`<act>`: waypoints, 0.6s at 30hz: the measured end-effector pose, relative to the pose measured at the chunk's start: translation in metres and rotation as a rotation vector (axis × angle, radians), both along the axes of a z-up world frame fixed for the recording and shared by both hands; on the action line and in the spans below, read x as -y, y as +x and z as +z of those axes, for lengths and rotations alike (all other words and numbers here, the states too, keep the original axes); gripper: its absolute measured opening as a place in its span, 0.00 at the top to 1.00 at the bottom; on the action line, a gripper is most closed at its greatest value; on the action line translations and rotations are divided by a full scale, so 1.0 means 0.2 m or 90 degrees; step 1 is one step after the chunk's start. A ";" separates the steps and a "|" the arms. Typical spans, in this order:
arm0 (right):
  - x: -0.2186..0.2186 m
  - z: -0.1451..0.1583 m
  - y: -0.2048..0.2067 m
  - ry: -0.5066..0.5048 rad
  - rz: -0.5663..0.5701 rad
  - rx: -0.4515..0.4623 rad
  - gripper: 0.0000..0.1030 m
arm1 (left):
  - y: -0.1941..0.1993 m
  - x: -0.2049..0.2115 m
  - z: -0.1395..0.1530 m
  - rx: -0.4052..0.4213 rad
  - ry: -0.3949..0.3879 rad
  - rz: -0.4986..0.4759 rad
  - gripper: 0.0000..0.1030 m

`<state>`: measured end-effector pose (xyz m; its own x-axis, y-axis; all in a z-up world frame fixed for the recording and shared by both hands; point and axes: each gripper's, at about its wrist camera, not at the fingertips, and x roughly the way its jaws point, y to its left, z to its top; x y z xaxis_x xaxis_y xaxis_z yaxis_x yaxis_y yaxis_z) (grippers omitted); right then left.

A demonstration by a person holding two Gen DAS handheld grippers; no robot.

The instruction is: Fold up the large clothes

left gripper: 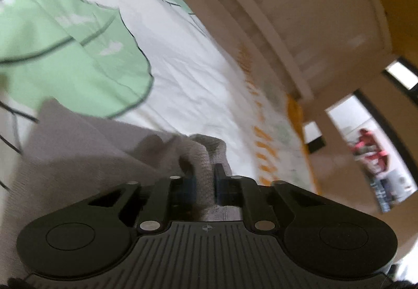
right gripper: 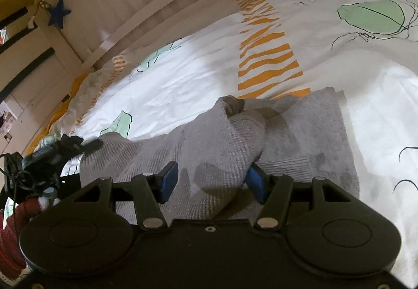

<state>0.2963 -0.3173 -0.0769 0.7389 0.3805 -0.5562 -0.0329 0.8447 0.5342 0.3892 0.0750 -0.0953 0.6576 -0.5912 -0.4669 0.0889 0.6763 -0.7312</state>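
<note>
Soft daylight, fisheye-bent edges, left view perhaps motion-blurred.

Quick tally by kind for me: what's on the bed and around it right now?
Grey knit garment: 1
Patterned duvet: 1
Grippers: 2, left gripper and right gripper
Blue star decoration on the white bed rail: 1
Total: 5, not counting the rail.

Ahead of my tongs, the bed (right gripper: 183, 75) wears a white duvet cover (right gripper: 326, 59) printed green and orange; directly on it lies a grey knitted garment (right gripper: 313, 127).
</note>
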 end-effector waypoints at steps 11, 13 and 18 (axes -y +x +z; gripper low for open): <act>0.05 0.01 -0.01 -0.081 -0.038 -0.045 0.90 | 0.04 -0.19 -0.01 -0.012 0.115 0.026 0.94; 0.07 -0.05 -0.01 -0.064 -0.044 -0.057 0.92 | 0.01 -0.21 0.00 -0.003 0.126 0.025 0.94; 0.06 -0.01 -0.02 -0.064 -0.038 -0.048 0.82 | -0.13 -0.18 0.11 0.011 0.086 -0.009 0.47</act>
<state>0.2928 -0.3299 -0.0795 0.7129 0.2759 -0.6447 0.0569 0.8936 0.4452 0.3640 0.1120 -0.0739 0.6584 -0.5330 -0.5315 0.1103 0.7668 -0.6323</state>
